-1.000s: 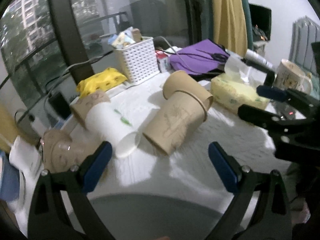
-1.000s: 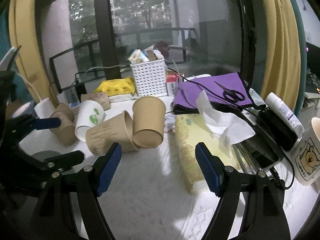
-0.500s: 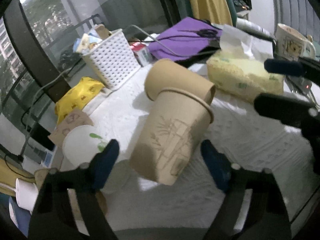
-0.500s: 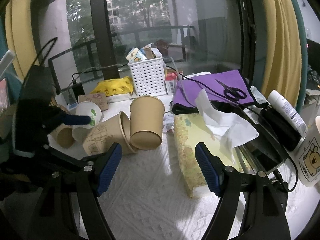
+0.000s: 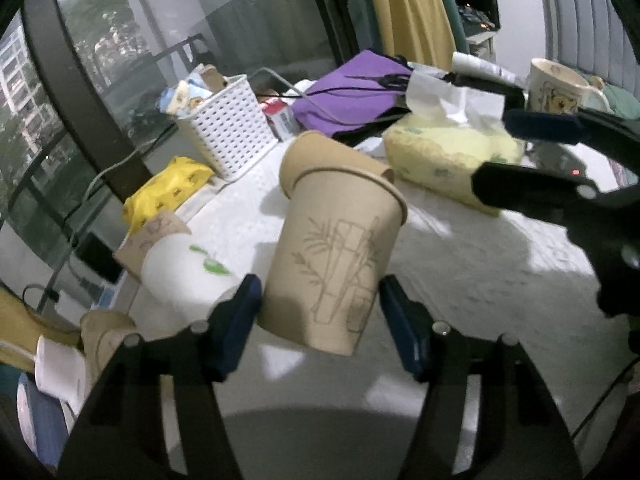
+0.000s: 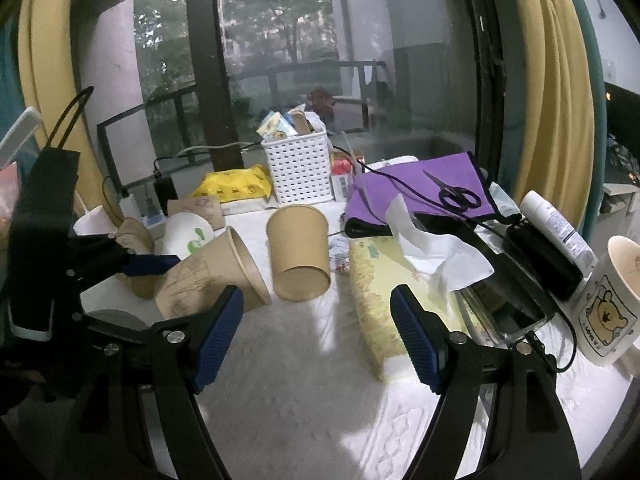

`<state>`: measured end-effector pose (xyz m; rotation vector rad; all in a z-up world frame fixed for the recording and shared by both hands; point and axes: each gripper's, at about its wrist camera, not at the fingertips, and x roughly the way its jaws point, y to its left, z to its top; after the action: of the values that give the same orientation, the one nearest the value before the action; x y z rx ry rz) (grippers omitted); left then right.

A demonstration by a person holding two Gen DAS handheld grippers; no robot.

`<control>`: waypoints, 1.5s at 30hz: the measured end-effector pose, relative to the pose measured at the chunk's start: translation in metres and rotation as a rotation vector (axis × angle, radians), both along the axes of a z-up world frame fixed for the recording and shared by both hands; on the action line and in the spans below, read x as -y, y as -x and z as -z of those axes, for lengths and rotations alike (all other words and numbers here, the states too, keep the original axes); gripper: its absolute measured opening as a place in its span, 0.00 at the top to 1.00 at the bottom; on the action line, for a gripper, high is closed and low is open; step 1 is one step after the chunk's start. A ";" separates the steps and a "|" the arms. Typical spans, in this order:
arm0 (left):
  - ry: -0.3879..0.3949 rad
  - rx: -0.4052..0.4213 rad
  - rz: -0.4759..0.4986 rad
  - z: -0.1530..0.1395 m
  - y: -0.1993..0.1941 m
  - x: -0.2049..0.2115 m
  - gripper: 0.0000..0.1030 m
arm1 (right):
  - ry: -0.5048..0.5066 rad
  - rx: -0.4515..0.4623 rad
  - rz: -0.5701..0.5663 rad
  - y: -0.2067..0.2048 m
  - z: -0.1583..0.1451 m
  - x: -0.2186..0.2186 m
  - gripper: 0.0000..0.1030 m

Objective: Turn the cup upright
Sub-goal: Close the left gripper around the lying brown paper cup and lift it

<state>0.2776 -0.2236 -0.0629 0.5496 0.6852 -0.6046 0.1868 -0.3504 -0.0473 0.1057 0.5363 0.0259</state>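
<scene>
A brown paper cup with a bamboo drawing point(image 5: 336, 264) lies tilted on the white cloth, rim toward the far side; it also shows in the right wrist view point(image 6: 208, 276). My left gripper point(image 5: 320, 320) straddles its base, its blue pads close to both sides, contact unclear. A plain brown cup point(image 6: 298, 252) lies on its side just behind it point(image 5: 312, 160). My right gripper point(image 6: 316, 336) is open and empty above the cloth, right of the bamboo cup.
A white cup with a green leaf point(image 5: 188, 276) lies left of the bamboo cup. A tissue pack point(image 6: 384, 280), white basket point(image 6: 298, 172), purple pouch with scissors point(image 6: 424, 192), phone point(image 6: 504, 304) and bear mug point(image 6: 612, 304) crowd the far and right side.
My left gripper has moved forward and narrowed around the bamboo cup, which now fills the space between the pads. My right gripper has barely moved.
</scene>
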 end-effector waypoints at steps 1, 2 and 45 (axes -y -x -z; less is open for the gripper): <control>0.006 0.000 -0.004 -0.002 0.004 -0.003 0.39 | -0.001 0.004 -0.001 0.003 -0.002 -0.001 0.24; 0.013 0.001 -0.013 -0.005 0.011 -0.007 0.39 | -0.001 0.009 -0.004 0.006 -0.004 -0.002 0.24; 0.426 0.244 -0.537 -0.015 0.260 -0.229 0.39 | -0.066 -0.056 -0.568 0.124 -0.049 -0.227 0.24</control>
<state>0.0173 0.0059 -0.0482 0.0281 0.4258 -0.1610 0.0627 -0.1237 0.0020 0.0153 0.6078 0.5955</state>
